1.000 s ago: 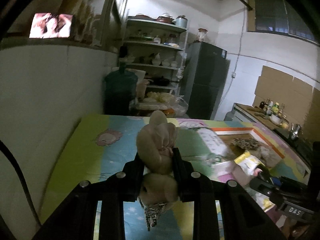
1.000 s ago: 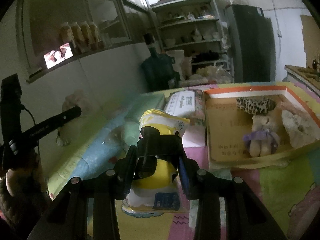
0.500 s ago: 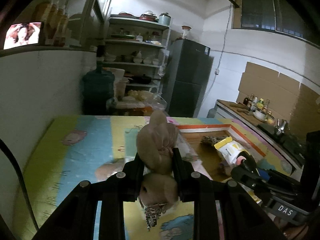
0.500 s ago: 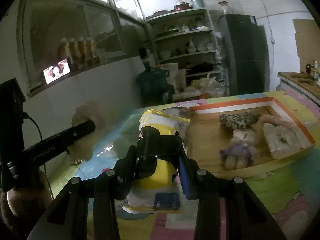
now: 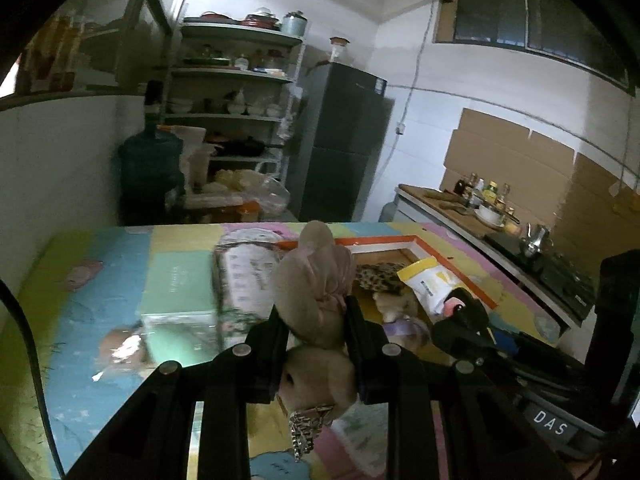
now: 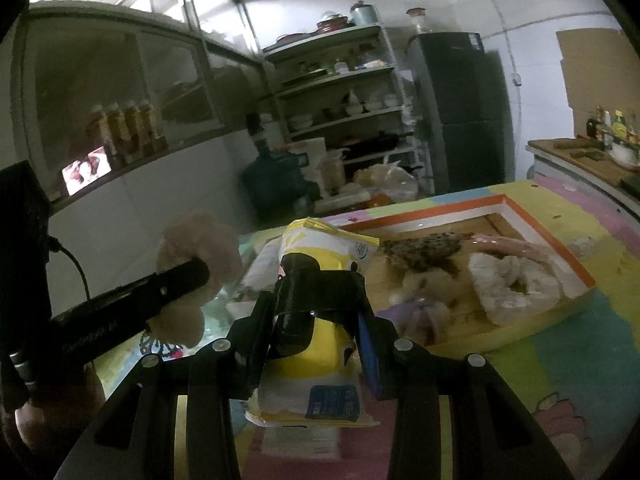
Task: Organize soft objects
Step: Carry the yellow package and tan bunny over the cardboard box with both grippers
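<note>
Dim, bluish indoor light, soft motion blur throughout, strong fisheye bending and black corners

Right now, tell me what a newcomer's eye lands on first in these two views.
First, the beige plush toy clamped in the left gripper, held up over the colourful mat. Next, the yellow and white packet gripped in the right gripper. Beyond both, toward the right, sits the orange-rimmed tray, which holds several soft toys.

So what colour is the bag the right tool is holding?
Yellow and white, with a dark blue label on the snack bag. Right wrist view shows it best.
</note>
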{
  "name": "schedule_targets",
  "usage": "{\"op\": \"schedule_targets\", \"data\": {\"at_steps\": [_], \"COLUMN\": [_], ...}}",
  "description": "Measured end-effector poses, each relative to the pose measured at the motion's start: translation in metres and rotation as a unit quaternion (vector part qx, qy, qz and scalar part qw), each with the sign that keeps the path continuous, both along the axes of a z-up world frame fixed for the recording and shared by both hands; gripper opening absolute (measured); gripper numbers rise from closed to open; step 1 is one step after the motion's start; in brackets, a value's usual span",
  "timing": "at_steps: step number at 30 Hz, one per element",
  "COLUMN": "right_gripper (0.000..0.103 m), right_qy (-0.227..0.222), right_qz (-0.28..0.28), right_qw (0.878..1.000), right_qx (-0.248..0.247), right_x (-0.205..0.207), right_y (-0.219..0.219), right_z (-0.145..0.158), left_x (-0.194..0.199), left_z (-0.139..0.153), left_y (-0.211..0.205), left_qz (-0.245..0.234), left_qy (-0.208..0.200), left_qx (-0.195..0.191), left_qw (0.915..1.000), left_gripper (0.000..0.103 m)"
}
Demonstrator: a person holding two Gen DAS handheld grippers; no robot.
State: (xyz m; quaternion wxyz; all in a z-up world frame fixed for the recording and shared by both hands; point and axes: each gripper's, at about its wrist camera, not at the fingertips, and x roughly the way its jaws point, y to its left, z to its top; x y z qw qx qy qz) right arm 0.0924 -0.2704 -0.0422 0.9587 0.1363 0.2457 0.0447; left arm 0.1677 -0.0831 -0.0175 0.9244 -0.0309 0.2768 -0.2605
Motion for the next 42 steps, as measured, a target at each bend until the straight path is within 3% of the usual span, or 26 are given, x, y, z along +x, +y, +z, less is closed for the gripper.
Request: {"op": "schedule_targets", "data": {"at_steps": [21, 42], "right_gripper": [0.040, 0.040], "right_qy": [0.011, 0.042], "right_qz": [-0.046, -0.062], "right_qw": [0.999, 0.997], "right_qx": [0.010, 0.029], "right_x": [0.004, 0.038], "right_y": [-0.075, -0.123], "right_z": [-0.013, -0.037], "left_x": [0.025, 0.071], "left_z": [-0.018, -0.049], "left_y": [-0.077, -0.117], "left_qz": [-0.021, -0.024], "left_qy": [0.019, 0.072], "left_qx": [0.034, 0.058], "left_qw": [0.9990, 0.9955], "left_gripper": [0.028, 0.028]}}
